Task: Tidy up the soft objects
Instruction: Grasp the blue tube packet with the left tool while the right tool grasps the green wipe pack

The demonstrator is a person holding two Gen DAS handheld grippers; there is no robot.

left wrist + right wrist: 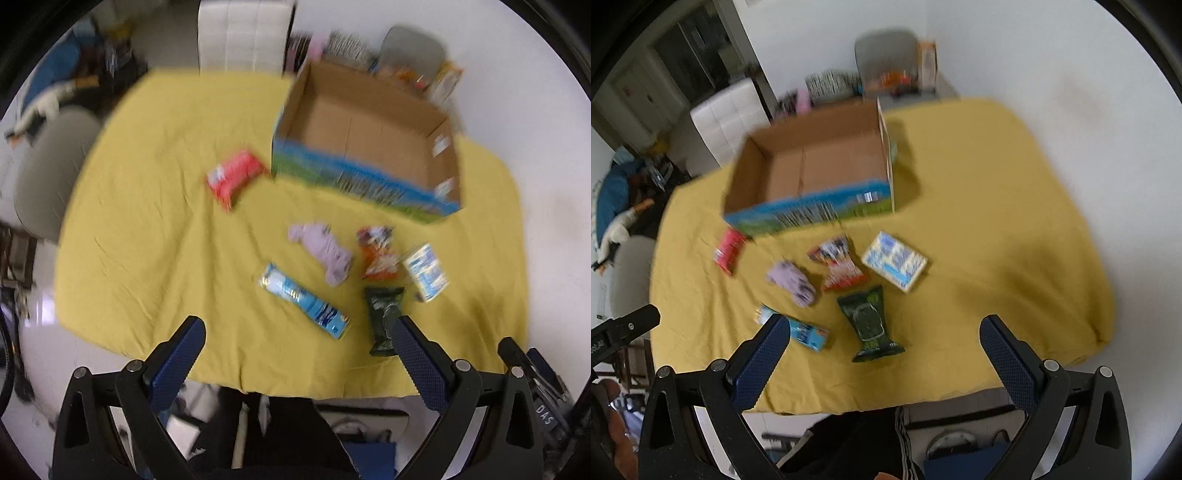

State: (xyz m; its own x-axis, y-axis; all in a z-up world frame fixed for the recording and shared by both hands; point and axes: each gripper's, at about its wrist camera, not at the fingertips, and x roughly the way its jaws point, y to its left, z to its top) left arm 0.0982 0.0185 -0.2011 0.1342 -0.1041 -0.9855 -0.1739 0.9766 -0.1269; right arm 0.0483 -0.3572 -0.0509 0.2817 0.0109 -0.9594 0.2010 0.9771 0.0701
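both grippers, left gripper (297,325) and right gripper (884,325), hang spread and empty above the yellow cloth (155,206). blurred packets lie near the open cardboard box (364,147); the lilac glove (792,282) is among them. only the right view shows the cloth's right edge.

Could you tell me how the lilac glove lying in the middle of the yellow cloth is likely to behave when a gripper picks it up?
The lilac glove lies crumpled and flat, so it probably droops from whichever end is pinched. It looks like thin fabric, likely light and neither fragile nor prone to rolling. Pushed, it may bunch up or drag the yellow cloth rather than slide cleanly.
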